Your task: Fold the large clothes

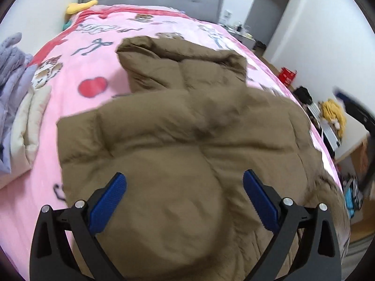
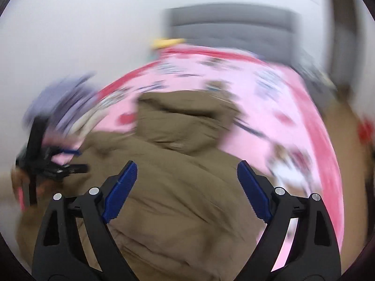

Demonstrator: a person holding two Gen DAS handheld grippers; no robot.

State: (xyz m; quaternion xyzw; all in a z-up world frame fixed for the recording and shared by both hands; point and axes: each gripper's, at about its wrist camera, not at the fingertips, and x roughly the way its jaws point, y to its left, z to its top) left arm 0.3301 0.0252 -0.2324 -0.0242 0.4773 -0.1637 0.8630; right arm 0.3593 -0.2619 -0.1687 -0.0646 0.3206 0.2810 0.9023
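Jacket (image 1: 187, 126) on bed (image 1: 77, 107), ahead of and beneath both grippers: left gripper (image 1: 185, 201) and right gripper (image 2: 187, 192) spread wide, empty. Risk: puffy folds springing apart unpinned.

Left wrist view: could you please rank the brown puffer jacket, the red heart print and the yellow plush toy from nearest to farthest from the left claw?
1. Brown puffer jacket, directly beneath the left claw.
2. Red heart print, farther up the blanket, left.
3. Yellow plush toy, by the headboard.
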